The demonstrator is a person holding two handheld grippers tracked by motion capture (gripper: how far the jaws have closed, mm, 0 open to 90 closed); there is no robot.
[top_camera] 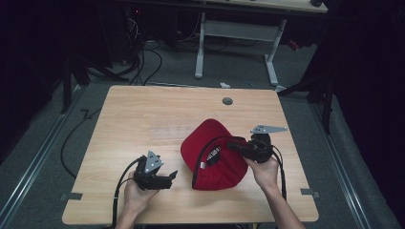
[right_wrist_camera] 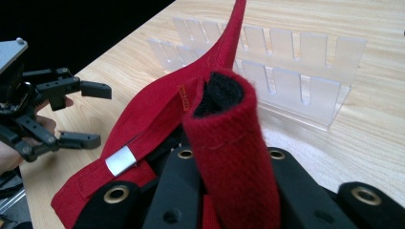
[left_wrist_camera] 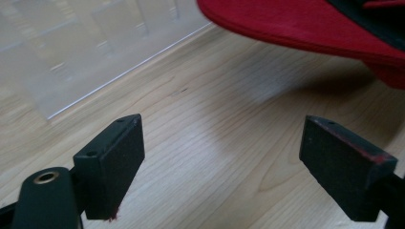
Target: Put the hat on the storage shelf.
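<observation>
We work in a dim room with dark curtains around, a grey floor strewn with cables, and a white-legged desk standing at twelve o'clock beyond our bench, a pale wood-grain top with a small grey grommet toward its far edge. A clear acrylic rack stands on the wood just beyond the cap, hard to pick out from above. The red baseball cap lies right of centre, at about four o'clock from the middle of the bench, upturned with its dark lining and back strap facing us. We judge it light and soft: the crown will fold and sag wherever it is lifted, while the brim is the one stiff part and the surest place for a second hold. Our right tongs are clamped tight on a fold of the red cloth near the strap, which bunches into a roll between the jaws; a small metal strap clip lies just beside. Our left tongs, at seven o'clock, stand wide apart with nothing between them, pointing toward the brim but clear of it.
</observation>
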